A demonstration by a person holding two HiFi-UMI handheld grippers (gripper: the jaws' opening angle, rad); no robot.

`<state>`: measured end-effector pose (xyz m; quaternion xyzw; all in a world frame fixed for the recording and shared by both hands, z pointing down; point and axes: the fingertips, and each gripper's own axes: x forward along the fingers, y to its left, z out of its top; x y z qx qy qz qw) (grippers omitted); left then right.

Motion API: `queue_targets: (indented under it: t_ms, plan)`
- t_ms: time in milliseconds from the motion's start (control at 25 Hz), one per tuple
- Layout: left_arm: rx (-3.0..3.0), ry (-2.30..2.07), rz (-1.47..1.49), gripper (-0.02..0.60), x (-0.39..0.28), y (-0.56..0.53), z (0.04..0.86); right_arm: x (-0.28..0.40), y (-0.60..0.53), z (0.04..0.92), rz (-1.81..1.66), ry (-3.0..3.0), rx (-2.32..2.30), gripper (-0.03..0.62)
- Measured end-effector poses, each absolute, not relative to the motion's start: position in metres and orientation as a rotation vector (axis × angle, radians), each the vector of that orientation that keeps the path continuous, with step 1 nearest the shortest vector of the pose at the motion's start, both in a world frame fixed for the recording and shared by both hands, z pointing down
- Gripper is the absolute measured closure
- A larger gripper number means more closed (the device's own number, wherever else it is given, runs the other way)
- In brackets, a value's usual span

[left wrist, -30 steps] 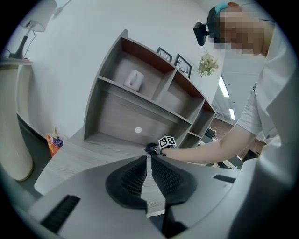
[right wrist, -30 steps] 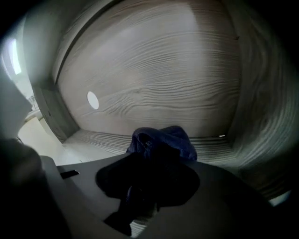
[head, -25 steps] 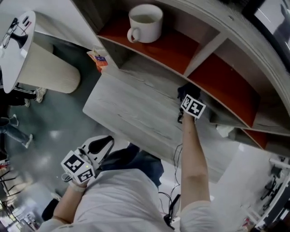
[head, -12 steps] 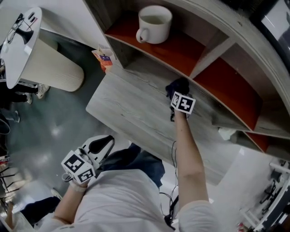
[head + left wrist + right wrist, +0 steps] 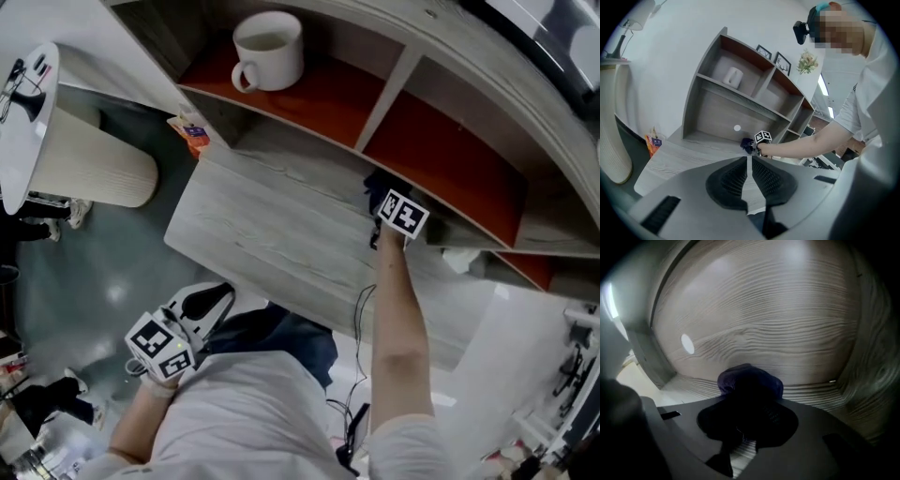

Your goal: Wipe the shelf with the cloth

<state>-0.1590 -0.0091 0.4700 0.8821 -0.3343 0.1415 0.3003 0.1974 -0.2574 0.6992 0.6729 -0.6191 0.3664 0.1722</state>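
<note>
A dark blue cloth lies bunched on the grey lower shelf of the wooden shelf unit, under the red-brown upper shelves. My right gripper reaches into that shelf, its jaws closing on the cloth. In the right gripper view the cloth bulges out ahead of the right gripper against the shelf floor and back wall. The left gripper view shows the cloth from afar. My left gripper hangs low by my lap, and in its own view the left gripper holds nothing, pads nearly touching.
A white mug stands on the red upper shelf. A grey desk top juts out in front of the unit. An orange carton leans at the unit's left foot. A white round stand is at far left. A white disc marks the back wall.
The right gripper slid the cloth left along the lower shelf, then back right past the divider. The left gripper stayed by my lap.
</note>
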Motion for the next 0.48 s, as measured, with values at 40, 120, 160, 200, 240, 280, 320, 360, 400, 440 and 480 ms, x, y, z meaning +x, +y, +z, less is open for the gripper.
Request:
queue_targets:
  t_ms: [40, 120, 160, 200, 240, 280, 320, 360, 400, 440, 480]
  plan:
    - [2.346, -0.873, 0.382, 0.54, -0.157, -0.011, 0.47, 0.211, -0.253, 0.699, 1.055, -1.728, 1.949, 0.483]
    - [2.357, -0.844, 0.392, 0.54, -0.153, -0.014, 0.471, 0.238, -0.243, 0.699, 1.085, -1.668, 2.032, 0.488]
    - [2.364, -0.828, 0.397, 0.54, -0.151, -0.017, 0.471, 0.249, -0.237, 0.699, 1.09, -1.637, 2.068, 0.488]
    - [2.372, -0.811, 0.403, 0.54, -0.15, -0.019, 0.471, 0.259, -0.232, 0.699, 1.087, -1.608, 2.097, 0.488]
    - [2.379, -0.795, 0.408, 0.539, -0.147, -0.02, 0.471, 0.268, -0.227, 0.699, 1.082, -1.581, 2.121, 0.489]
    - [2.384, -0.78, 0.413, 0.54, -0.145, -0.021, 0.471, 0.277, -0.223, 0.699, 1.079, -1.554, 2.144, 0.488]
    - [2.389, -0.768, 0.417, 0.539, -0.143, -0.022, 0.472, 0.284, -0.219, 0.699, 1.082, -1.528, 2.169, 0.489]
    - [2.393, -0.757, 0.42, 0.54, -0.142, -0.022, 0.472, 0.29, -0.215, 0.699, 1.089, -1.505, 2.193, 0.488]
    - [2.396, -0.748, 0.423, 0.54, -0.14, -0.023, 0.472, 0.295, -0.211, 0.698, 1.096, -1.487, 2.212, 0.488]
    - [2.399, -0.74, 0.426, 0.54, -0.14, -0.023, 0.472, 0.298, -0.207, 0.698, 1.099, -1.474, 2.223, 0.489]
    - [2.402, -0.732, 0.428, 0.54, -0.14, -0.024, 0.472, 0.298, -0.203, 0.699, 1.094, -1.466, 2.226, 0.493]
